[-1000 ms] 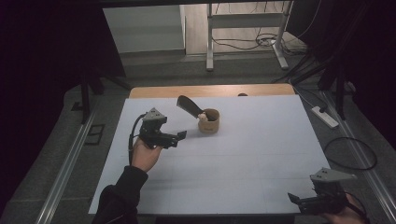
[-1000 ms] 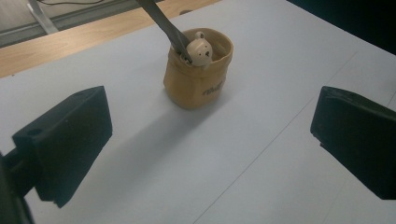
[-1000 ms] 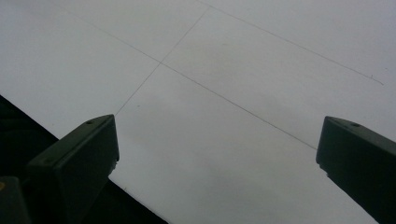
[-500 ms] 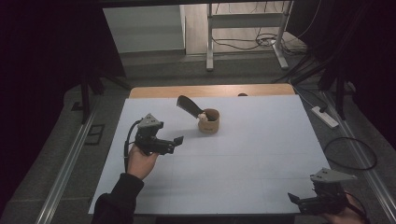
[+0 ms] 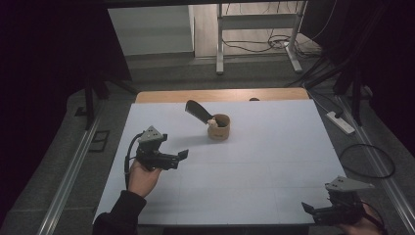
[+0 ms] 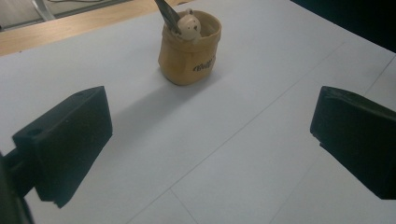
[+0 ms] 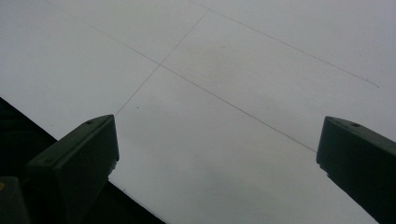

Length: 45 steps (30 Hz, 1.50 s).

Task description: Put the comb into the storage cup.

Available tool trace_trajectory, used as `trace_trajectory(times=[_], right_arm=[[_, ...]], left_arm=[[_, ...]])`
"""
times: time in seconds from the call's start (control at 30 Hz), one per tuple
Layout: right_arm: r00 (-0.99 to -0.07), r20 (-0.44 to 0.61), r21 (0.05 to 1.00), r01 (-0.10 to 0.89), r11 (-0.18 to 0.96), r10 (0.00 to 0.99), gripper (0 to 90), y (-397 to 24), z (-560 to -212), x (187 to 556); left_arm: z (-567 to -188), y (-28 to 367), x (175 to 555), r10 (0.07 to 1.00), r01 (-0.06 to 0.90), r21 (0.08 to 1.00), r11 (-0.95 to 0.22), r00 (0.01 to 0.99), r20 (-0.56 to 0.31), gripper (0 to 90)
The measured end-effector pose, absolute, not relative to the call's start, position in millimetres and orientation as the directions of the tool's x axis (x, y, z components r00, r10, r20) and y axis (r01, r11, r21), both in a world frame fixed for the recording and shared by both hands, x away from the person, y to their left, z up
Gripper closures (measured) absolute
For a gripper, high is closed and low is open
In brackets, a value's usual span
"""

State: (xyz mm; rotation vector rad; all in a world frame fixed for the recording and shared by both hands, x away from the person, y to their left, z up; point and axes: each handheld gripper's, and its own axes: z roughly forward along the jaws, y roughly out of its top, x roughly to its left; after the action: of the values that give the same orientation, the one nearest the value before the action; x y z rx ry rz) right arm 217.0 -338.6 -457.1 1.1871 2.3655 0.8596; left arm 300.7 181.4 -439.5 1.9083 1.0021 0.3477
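A small tan pouch-like cup (image 5: 219,128) (image 6: 188,49) stands on the white table (image 5: 254,166), toward the back middle. A dark spatula-like tool (image 5: 197,110) leans out of it to the left, beside a small bear figure (image 6: 189,29). My left gripper (image 5: 182,155) (image 6: 212,154) is held over the left side of the table, open and empty, its jaws pointing toward the cup, well short of it. My right gripper (image 5: 307,207) (image 7: 219,172) hangs open at the front right corner, over the table's near edge, holding nothing.
A bare wooden strip (image 5: 220,94) runs along the table's back edge. Behind it stand a metal frame (image 5: 254,34) and loose cables on the floor. A power strip (image 5: 341,122) and a cable loop (image 5: 367,159) lie on the floor at the right.
My left gripper has drawn back toward the person and away from the cup, sinking closer to the table's left front. The right gripper has hardly moved.
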Motion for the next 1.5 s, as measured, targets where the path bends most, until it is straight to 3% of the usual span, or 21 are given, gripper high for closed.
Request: trace_trajectory(times=[1.5], right_arm=[[-0.578, -0.045, 0.661, 0.595, 0.458, 0.815, 0.0, -338.5, -456.9, 216.9]], left_arm=[[-452.3, 217.2, 240.1, 0.823, 0.535, 0.816, -0.220, 0.551, -0.139, 0.0]])
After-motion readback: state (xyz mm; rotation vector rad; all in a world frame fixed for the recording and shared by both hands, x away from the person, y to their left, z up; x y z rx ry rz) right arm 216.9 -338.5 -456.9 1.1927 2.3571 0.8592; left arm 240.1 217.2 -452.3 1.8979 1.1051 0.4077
